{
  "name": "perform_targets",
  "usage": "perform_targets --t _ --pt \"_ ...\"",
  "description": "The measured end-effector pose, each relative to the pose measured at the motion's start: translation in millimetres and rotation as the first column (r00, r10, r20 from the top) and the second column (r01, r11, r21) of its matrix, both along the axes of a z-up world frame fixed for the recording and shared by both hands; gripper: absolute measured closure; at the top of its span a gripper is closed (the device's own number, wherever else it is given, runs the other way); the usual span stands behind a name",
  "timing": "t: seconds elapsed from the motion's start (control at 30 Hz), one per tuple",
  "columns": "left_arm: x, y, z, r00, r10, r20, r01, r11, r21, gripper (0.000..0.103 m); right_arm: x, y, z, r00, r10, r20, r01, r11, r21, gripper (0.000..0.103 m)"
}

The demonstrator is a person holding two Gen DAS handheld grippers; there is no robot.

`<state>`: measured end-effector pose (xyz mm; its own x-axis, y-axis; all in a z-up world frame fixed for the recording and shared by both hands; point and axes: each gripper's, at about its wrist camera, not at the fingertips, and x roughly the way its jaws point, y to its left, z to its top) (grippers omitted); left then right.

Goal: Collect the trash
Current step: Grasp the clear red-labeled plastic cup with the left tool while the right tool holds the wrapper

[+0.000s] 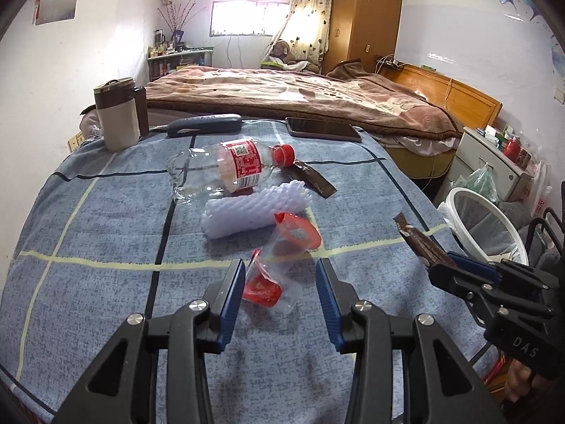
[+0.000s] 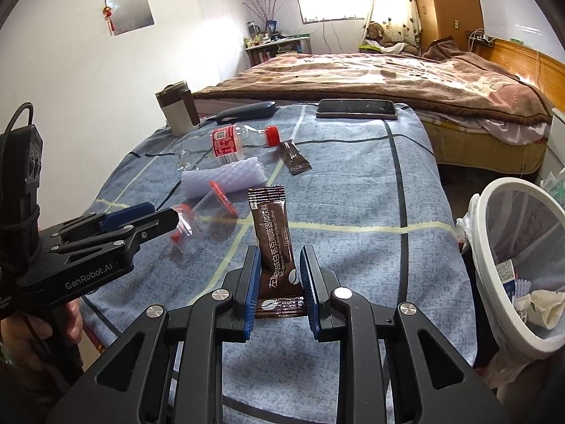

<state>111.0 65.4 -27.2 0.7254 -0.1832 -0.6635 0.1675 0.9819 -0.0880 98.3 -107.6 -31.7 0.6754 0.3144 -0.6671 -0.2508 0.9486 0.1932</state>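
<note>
My left gripper point(image 1: 280, 275) is open, its fingers on either side of a crumpled clear and red plastic wrapper point(image 1: 279, 265) on the blue checked cloth. My right gripper point(image 2: 279, 265) is shut on a brown coffee sachet point(image 2: 273, 236) and holds it above the cloth; it also shows in the left wrist view point(image 1: 420, 243). A white bin point(image 2: 519, 265) with a liner and trash inside stands at the right. An empty bottle with a red cap point(image 1: 229, 169), a white foam net point(image 1: 254, 208) and a second brown sachet point(image 1: 314, 180) lie further back.
A mug with a lid point(image 1: 118, 116), a dark case point(image 1: 204, 125) and a phone point(image 1: 323, 129) sit at the table's far edge. A bed with a brown blanket point(image 1: 300, 95) is behind. A nightstand point(image 1: 494, 155) stands at the right.
</note>
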Motion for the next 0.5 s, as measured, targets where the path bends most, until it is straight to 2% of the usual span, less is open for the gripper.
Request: perform_targets --t 0.07,0.1,0.13,0.2,0.27,0.4,0.47,0.5 --pt "1 -2 -4 1.0 0.023 -0.001 -0.023 0.998 0.059 0.048 0 0 -1 1.0 0.004 0.0 -0.004 1.0 0.004 0.078" --pt "2 -1 -7 0.999 0.035 -0.008 -0.034 0.997 0.068 0.032 -1 0 -1 1.0 0.006 -0.001 -0.006 1.0 0.004 0.078" --pt "5 2 -11 0.999 0.049 -0.02 -0.048 0.997 0.053 0.028 -1 0 -2 1.0 0.007 -0.002 -0.007 1.0 0.004 0.078" --pt "10 8 -19 0.996 0.069 -0.05 -0.069 0.998 0.012 0.028 -1 0 -4 1.0 0.011 -0.007 -0.011 1.0 0.007 0.078" --pt "17 11 -25 0.992 0.106 -0.07 -0.106 0.994 0.012 0.027 -1 0 -4 1.0 0.014 -0.011 -0.013 1.0 0.007 0.078" --pt "28 15 -32 0.988 0.102 -0.112 -0.108 0.993 -0.048 0.028 0 -1 -4 1.0 0.014 -0.01 -0.014 1.0 0.009 0.078" --pt "31 14 -36 0.986 0.114 -0.122 -0.12 0.992 -0.041 0.028 0 -1 -4 1.0 0.013 -0.011 -0.013 1.0 0.013 0.078" --pt "32 13 -38 0.984 0.122 -0.128 -0.127 0.991 -0.036 0.032 1 -1 -4 1.0 0.014 -0.012 -0.014 1.0 0.014 0.078"
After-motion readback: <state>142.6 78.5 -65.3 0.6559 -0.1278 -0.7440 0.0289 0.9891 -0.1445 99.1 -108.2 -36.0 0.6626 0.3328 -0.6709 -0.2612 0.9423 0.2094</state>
